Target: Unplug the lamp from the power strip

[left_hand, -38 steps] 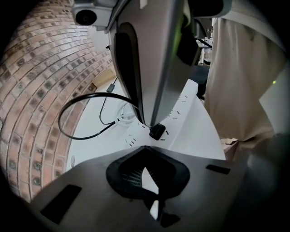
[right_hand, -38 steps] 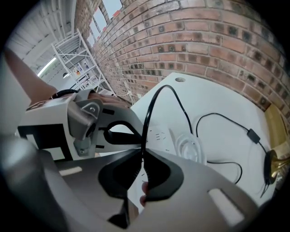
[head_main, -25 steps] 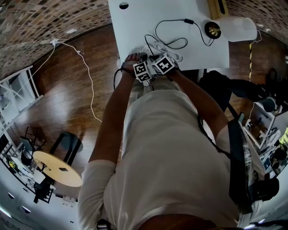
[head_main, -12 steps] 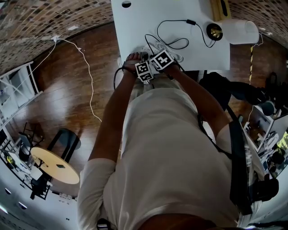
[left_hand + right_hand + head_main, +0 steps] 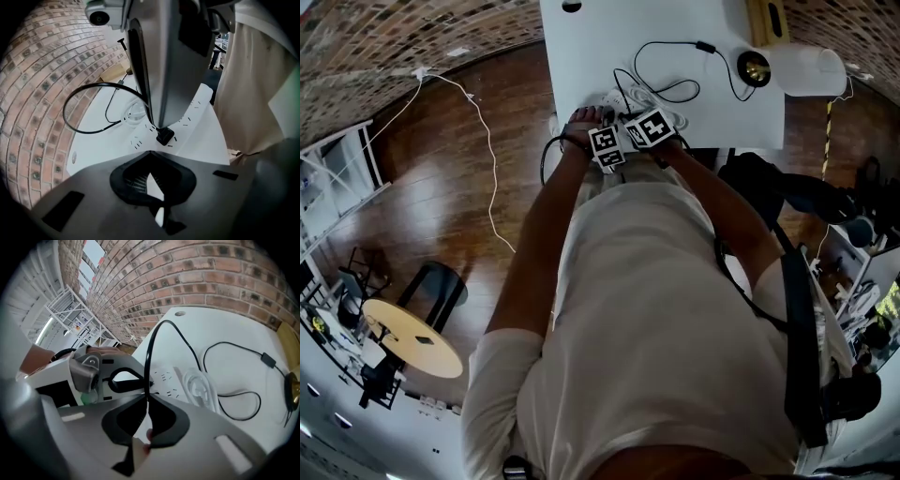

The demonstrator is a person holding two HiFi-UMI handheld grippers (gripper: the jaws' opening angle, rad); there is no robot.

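Clamping the thin black cord (image 5: 148, 357) at their tips, the right gripper's (image 5: 146, 397) jaws are together; the plug (image 5: 165, 136) sits directly beneath them, seated in the strip (image 5: 192, 117). Its stiff body should give a surer hold than the limp, slippery cord. The left gripper's (image 5: 150, 153) jaws are together and empty, just short of the plug. Whether they pin the light strip is unclear. Far beyond lies the lamp (image 5: 811, 70).

Pale short-sleeved shirt (image 5: 656, 309); black shoulder strap (image 5: 795, 319); grey left claw (image 5: 151, 165), right claw (image 5: 146, 401).
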